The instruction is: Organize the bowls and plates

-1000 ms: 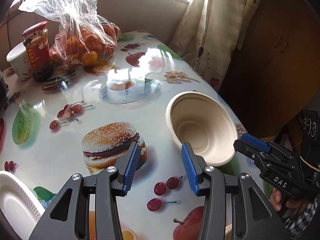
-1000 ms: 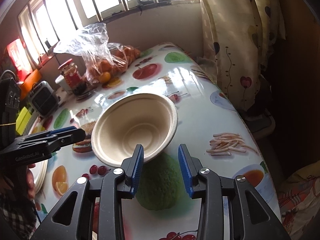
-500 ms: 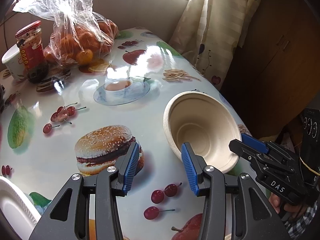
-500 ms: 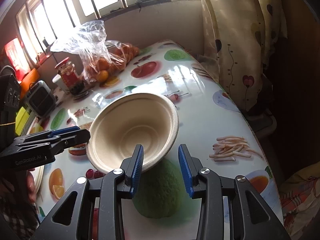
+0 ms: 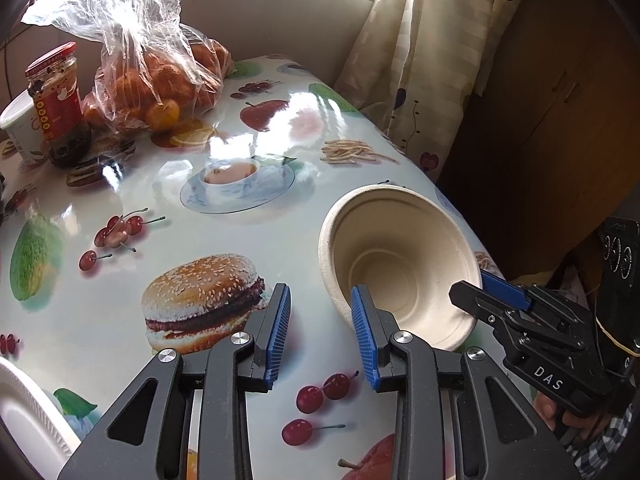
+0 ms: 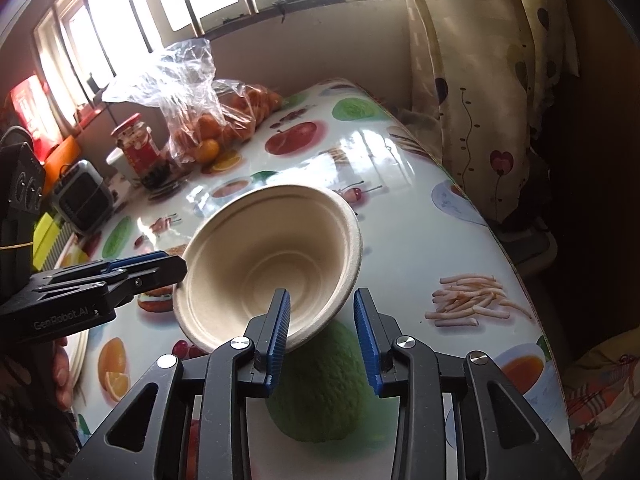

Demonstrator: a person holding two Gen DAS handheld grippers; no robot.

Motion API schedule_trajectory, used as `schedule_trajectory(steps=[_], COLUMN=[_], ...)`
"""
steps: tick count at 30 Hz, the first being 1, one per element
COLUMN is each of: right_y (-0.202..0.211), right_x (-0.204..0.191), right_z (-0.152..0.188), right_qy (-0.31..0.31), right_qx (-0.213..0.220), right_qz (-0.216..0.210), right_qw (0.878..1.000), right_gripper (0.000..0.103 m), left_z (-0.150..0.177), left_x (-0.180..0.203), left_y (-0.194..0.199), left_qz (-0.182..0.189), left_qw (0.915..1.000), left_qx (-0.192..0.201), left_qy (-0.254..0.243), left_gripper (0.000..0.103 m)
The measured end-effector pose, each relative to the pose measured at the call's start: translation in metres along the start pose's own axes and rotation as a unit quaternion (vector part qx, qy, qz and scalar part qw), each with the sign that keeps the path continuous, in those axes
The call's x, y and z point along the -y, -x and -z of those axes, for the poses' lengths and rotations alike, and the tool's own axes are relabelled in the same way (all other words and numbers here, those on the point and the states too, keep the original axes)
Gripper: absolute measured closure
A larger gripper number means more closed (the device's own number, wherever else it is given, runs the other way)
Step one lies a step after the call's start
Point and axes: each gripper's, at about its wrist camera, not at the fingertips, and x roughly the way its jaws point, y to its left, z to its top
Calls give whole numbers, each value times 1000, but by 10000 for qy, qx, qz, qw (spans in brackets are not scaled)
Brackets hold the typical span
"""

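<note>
Table (image 5: 120, 320), printed oilcloth. One white plate (image 5: 24, 412) at the near-left edge; one red-lidded jar (image 5: 54, 92); one bag of oranges (image 5: 156, 80) (count unclear). One left gripper (image 5: 320, 338), jaws just closing, part-open, nothing between them. One beige bowl (image 5: 400, 264), tilted, its rim pinched by one right gripper (image 6: 322, 330).
</note>
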Motion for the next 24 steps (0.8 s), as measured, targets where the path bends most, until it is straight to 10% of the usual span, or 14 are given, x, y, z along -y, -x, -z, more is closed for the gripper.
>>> schedule_trajectory(steps=[24], right_y=[1], right_x=[-1], right_z=[-1], right_qy=[-1], right_qx=[-16], right_qz=[-58], right_qw=[10000], right_gripper=[83], left_z=[0], left_x=[3], left_y=[-3], left_qz=[22], left_qw=[10000], left_qx=[-18], left_qy=[-16], left_gripper=[87])
